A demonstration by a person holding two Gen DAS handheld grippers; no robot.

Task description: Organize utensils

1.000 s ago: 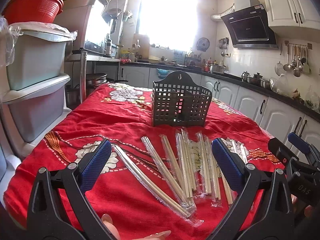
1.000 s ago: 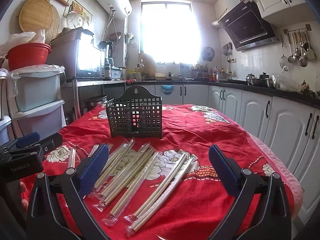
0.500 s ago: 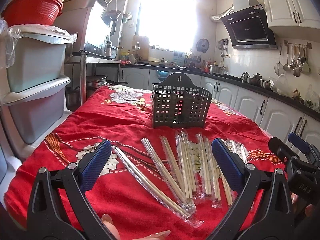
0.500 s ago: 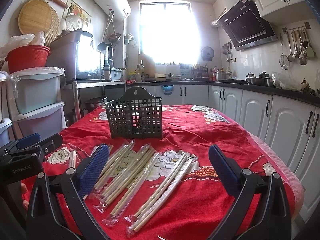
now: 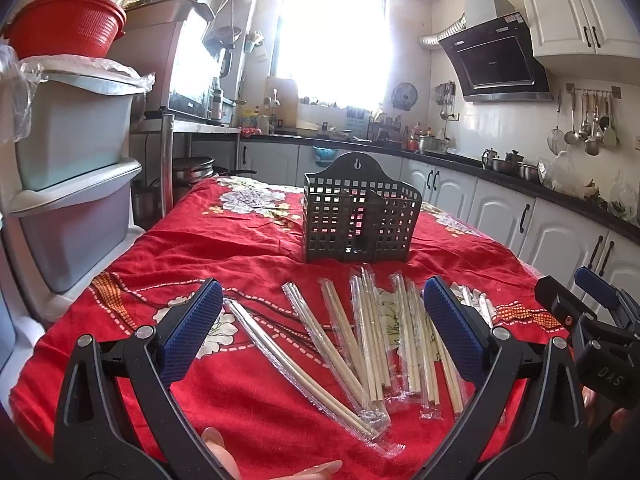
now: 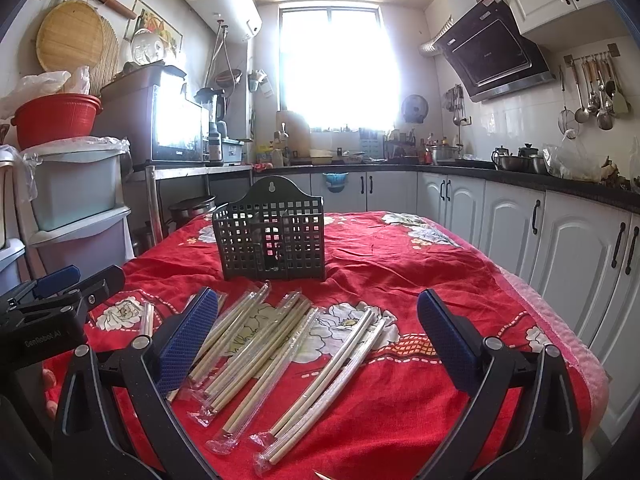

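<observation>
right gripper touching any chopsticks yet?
Apart. In the right wrist view the right gripper is open above the red cloth, and the wrapped chopsticks lie flat between its fingers with nothing pinched.

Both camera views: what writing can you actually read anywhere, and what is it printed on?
"DAS": black body of the right hand-held gripper.
"GenRobot.AI": black body of the left hand-held gripper.
Brand marks on the black range hood and the dark countertop oven: too small to read.

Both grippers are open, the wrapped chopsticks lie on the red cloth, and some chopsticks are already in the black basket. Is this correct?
Not quite. In both wrist views the basket holds no chopsticks; all chopsticks lie on the cloth. The rest stands: left gripper and right gripper are open.
</observation>
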